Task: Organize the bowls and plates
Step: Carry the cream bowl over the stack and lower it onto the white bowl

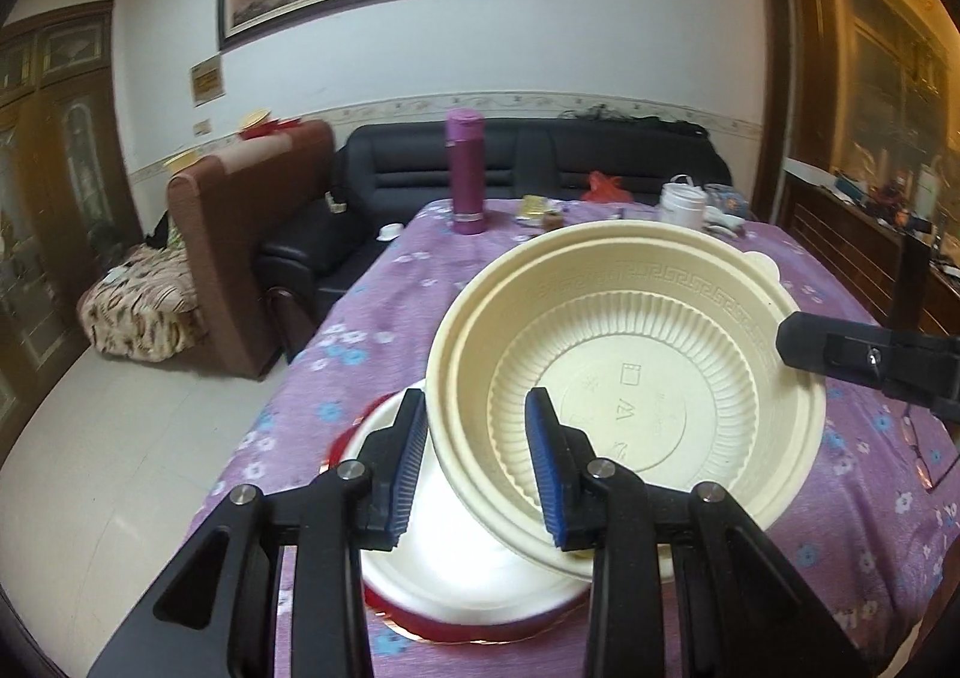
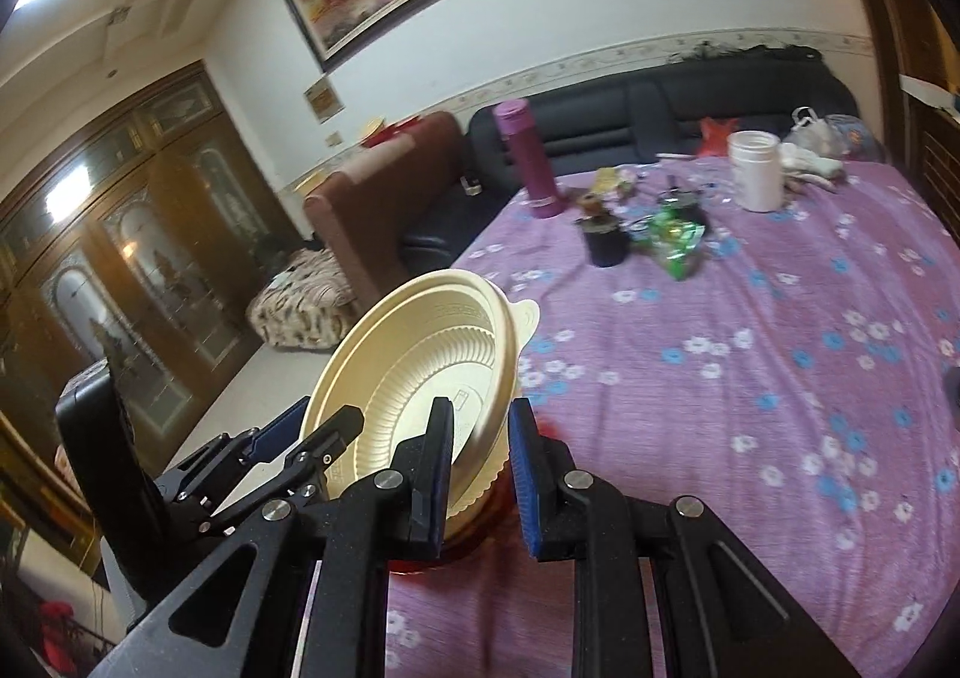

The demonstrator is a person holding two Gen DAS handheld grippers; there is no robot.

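Cream bowl (image 1: 630,372) tilted above the white plate (image 1: 456,570) and red plate (image 1: 480,633), both on the purple floral tablecloth (image 2: 750,378). Left gripper (image 1: 477,468) straddles its near rim, contact unclear; right gripper (image 2: 480,474) clamps the opposite rim.

Ribbed cream plastic bowl (image 1: 630,354) — matt; floral cloth tablecloth (image 1: 870,528).

A round cream plastic bowl (image 2: 420,396) with ribbed sides was tilted up on its edge. The right gripper (image 2: 480,474) had the bowl's near rim between its blue pads. The left gripper (image 2: 300,438) reached in at the bowl's other side. Under the bowl sat a red plate (image 2: 474,552). A purple cloth with flowers (image 2: 750,378) covered the table, and a tall purple bottle (image 2: 531,165) stood far back.
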